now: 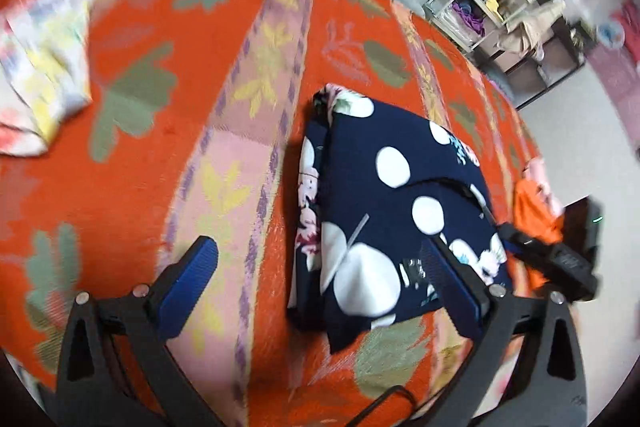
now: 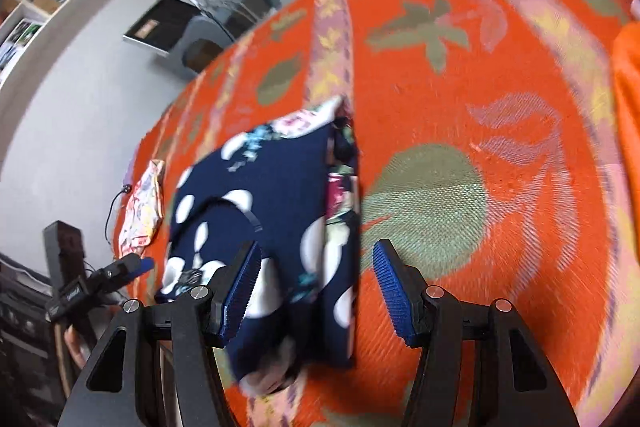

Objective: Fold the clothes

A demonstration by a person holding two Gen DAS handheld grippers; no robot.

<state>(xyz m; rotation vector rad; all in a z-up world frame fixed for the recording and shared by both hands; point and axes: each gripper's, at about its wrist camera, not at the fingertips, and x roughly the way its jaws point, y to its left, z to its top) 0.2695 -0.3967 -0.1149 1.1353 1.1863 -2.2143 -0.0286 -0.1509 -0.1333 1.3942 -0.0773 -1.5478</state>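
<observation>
Folded navy polka-dot garment (image 1: 384, 195), soft cloth, long axis running away from the cameras, on woven orange bedspread (image 1: 168, 155), left gripper (image 1: 320, 279) and right gripper (image 2: 316, 283) both spread wide, grasping nothing.

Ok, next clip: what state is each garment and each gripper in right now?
Navy dotted garment: folded into a compact bundle, lying on the orange bedspread.
Pale floral garment: loosely folded, set apart on the bedspread.
Orange garment: heaped at the bedspread's edge, not folded.
Left gripper: open, holding nothing.
Right gripper: open, over the navy garment's edge, not gripping it.
</observation>
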